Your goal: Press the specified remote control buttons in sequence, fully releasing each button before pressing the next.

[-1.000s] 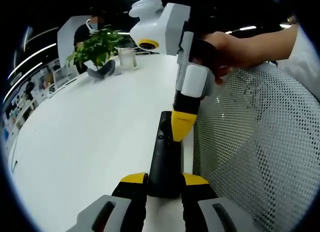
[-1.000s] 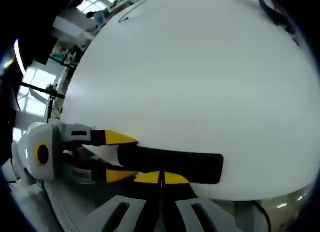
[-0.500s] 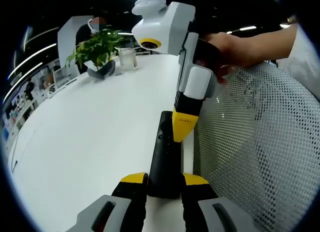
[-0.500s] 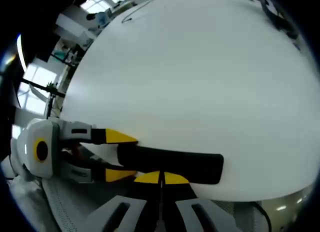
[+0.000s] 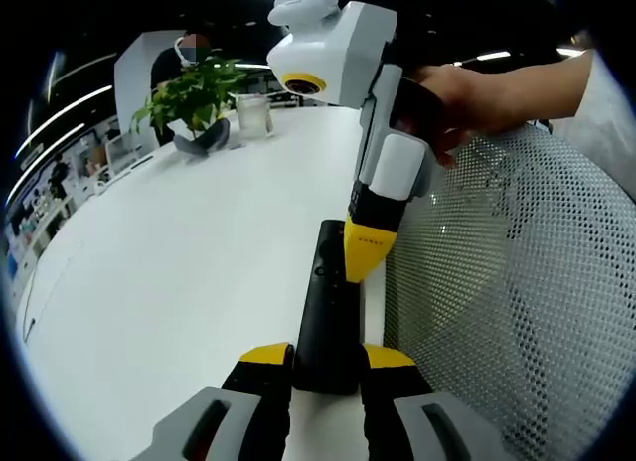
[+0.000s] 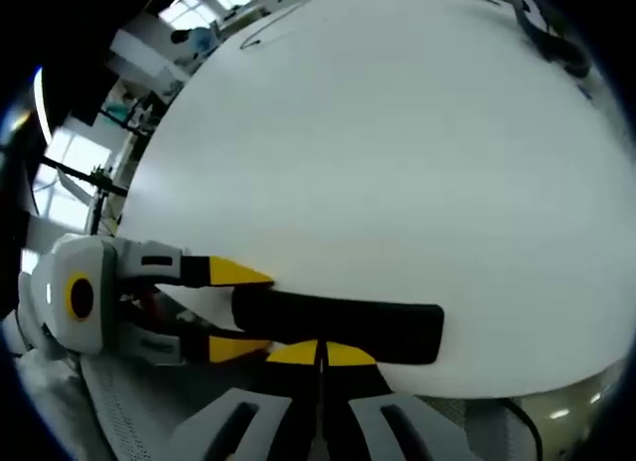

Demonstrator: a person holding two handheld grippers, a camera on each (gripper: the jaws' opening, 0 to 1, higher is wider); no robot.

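Black remote (image 5: 326,312) gripped by left tongs (image 5: 326,360), right tongs (image 5: 364,254) tip-down on it.

Bright overhead light glares off the white table (image 6: 397,183), while fisheye bending warps and darkens both views' edges.

Both views close, crossing at remote (image 5: 326,312), seemingly perpendicular

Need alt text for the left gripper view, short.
A black remote control lies on a white table, its near end clamped between the left gripper. The right gripper, held in a hand, touches the remote's top with its shut tip.
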